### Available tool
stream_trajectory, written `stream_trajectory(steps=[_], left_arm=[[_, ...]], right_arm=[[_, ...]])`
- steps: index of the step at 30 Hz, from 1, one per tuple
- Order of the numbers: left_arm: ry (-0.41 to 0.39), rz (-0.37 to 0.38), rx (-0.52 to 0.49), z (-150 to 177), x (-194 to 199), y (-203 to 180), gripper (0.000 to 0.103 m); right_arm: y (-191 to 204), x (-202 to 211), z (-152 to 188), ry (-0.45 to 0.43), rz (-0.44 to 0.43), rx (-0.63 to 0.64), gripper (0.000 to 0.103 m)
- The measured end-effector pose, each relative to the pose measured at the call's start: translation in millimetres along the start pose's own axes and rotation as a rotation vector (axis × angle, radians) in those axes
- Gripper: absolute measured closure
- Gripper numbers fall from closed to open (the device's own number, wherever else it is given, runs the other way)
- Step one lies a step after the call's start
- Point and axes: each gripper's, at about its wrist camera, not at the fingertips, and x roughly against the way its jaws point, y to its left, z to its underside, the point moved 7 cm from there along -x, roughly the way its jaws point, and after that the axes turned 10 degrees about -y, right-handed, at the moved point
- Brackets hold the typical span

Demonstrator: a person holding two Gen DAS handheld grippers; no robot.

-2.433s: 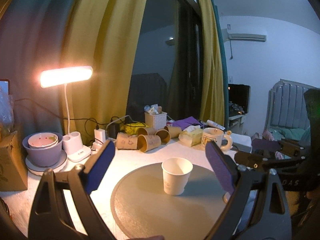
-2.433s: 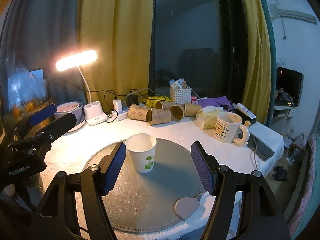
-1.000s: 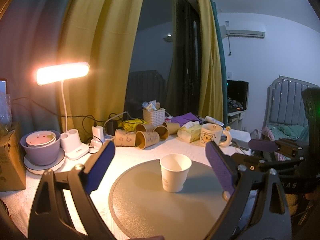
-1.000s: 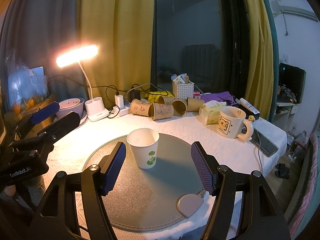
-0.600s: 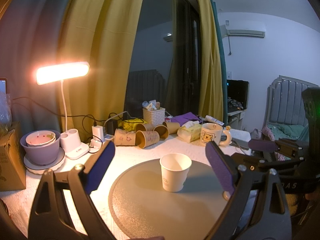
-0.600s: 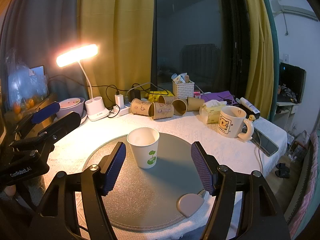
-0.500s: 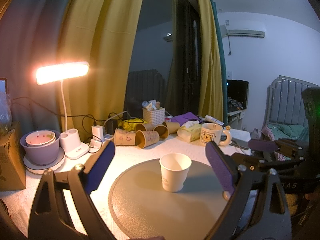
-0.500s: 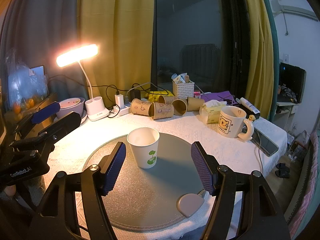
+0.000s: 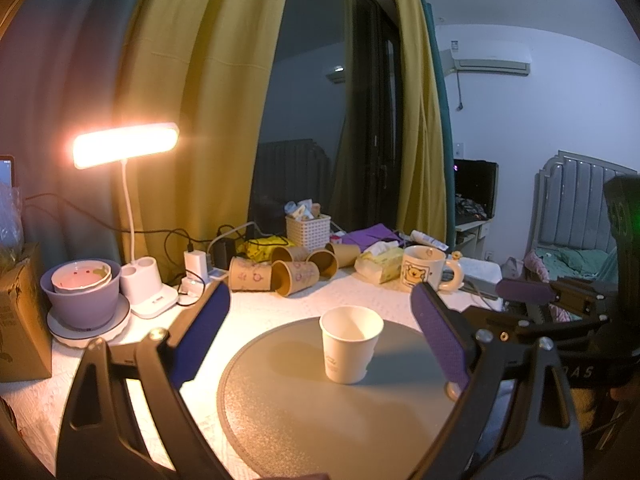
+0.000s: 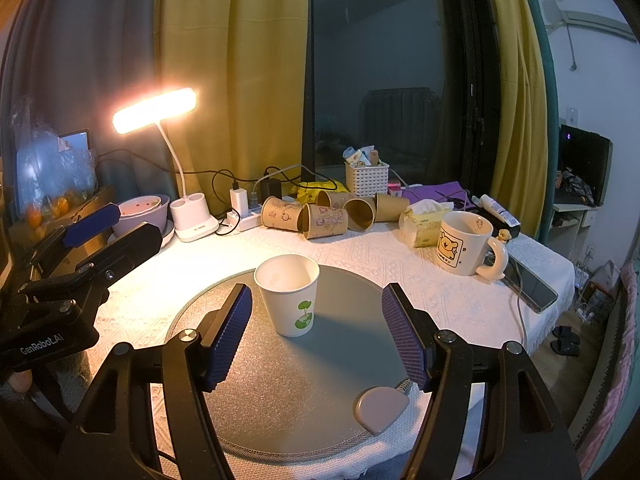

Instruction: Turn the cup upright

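A white paper cup (image 9: 351,344) with a green leaf print stands upright, mouth up, on a round grey mat (image 9: 320,412); it also shows in the right wrist view (image 10: 289,294). My left gripper (image 9: 320,320) is open and empty, held back from the cup, which shows between its blue pads. My right gripper (image 10: 316,316) is open and empty, also short of the cup. The left gripper appears at the left edge of the right wrist view (image 10: 90,236), and the right gripper at the right edge of the left wrist view (image 9: 532,300).
Several brown paper cups (image 10: 320,216) lie on their sides at the back of the table. A bear mug (image 10: 464,244), tissue pack (image 10: 424,216), phone (image 10: 528,284), lit desk lamp (image 10: 192,216), stacked bowls (image 9: 84,292), a white basket (image 10: 366,178) and cables crowd the far edge.
Both grippers have drawn back and risen slightly over the last seconds; the cup stands where it was. Nothing visibly changes in the last half second.
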Motion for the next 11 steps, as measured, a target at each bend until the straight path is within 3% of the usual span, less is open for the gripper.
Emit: stream_trajectory(steps=[11], left_arm=[[-0.006,-0.012,-0.005,2.5,2.1,0.4,0.01]], right_arm=[[-0.2,-0.3,-0.3,0.001,-0.001,0.0,0.032]])
